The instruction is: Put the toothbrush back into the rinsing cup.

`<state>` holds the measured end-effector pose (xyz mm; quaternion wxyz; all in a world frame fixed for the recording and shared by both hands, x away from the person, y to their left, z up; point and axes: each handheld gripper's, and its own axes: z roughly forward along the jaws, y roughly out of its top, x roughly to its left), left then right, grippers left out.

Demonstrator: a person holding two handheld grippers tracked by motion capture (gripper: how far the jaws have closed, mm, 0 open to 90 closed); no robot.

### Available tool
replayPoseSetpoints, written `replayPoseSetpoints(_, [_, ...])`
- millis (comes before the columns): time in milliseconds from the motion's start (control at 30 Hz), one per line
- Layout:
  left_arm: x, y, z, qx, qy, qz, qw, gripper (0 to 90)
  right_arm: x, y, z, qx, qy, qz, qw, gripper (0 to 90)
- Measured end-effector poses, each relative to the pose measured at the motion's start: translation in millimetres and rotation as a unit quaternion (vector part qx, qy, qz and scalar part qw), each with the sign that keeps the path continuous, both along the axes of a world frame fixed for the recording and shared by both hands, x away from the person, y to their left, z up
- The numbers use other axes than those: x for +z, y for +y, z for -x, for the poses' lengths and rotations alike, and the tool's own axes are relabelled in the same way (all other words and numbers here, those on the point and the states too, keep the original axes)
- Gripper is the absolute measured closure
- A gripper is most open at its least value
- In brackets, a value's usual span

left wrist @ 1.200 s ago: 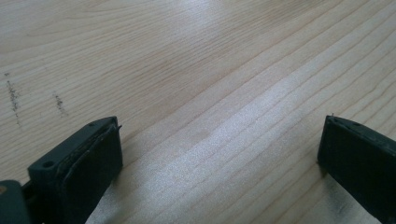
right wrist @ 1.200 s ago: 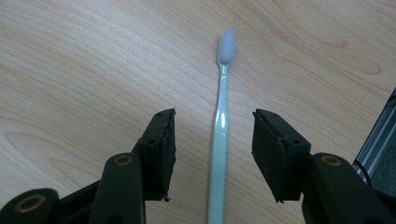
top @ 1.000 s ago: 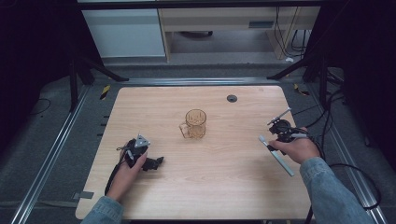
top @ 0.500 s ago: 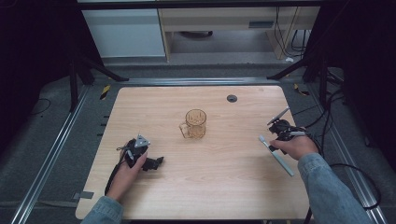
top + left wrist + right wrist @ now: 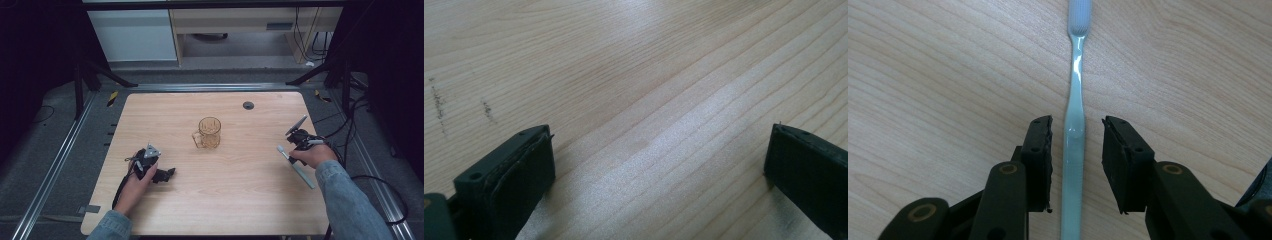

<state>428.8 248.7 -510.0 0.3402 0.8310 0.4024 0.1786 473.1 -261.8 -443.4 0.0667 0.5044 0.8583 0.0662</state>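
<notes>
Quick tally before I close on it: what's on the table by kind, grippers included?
Pale green plastic toothbrush: 1
Amber ribbed glass mug: 1
Small round black disc: 1
Black two-jaw grippers: 2, left gripper, right gripper
Total: 5

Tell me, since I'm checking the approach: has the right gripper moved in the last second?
Yes. The right gripper shifted slightly toward the person along the toothbrush, judged against the mug.

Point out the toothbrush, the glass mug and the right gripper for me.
toothbrush (image 5: 1075,131): right gripper view, middle of its pale handle, between the open jaws.
glass mug (image 5: 209,132): high view, centre of its amber body.
right gripper (image 5: 1076,131): right gripper view, midway between its fingertips.
</notes>
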Motion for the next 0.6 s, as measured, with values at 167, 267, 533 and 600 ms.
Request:
replayPoseSetpoints(167, [0.0,0.0,0.0,0.0,0.0,0.0,1.0,0.0,-8.0,1.3,-6.8,0.0,0.015,0.001,0.9999,67.3])
replayPoseSetpoints(267, [0.0,0.0,0.0,0.0,0.0,0.0,1.0,0.0,-12.2,1.5,-10.0,-0.001,0.023,0.001,0.9997,68.5])
replayPoseSetpoints(533, [0.0,0.0,-0.1,0.0,0.0,0.0,1.0,0.0,-17.4,1.5,-13.9,-0.004,0.035,0.001,0.9994,70.6])
replayPoseSetpoints(600, [0.0,0.0,-0.1,0.0,0.0,0.0,1.0,0.0,-18.1,1.6,-14.4,-0.004,0.038,0.0,0.9993,71.1])
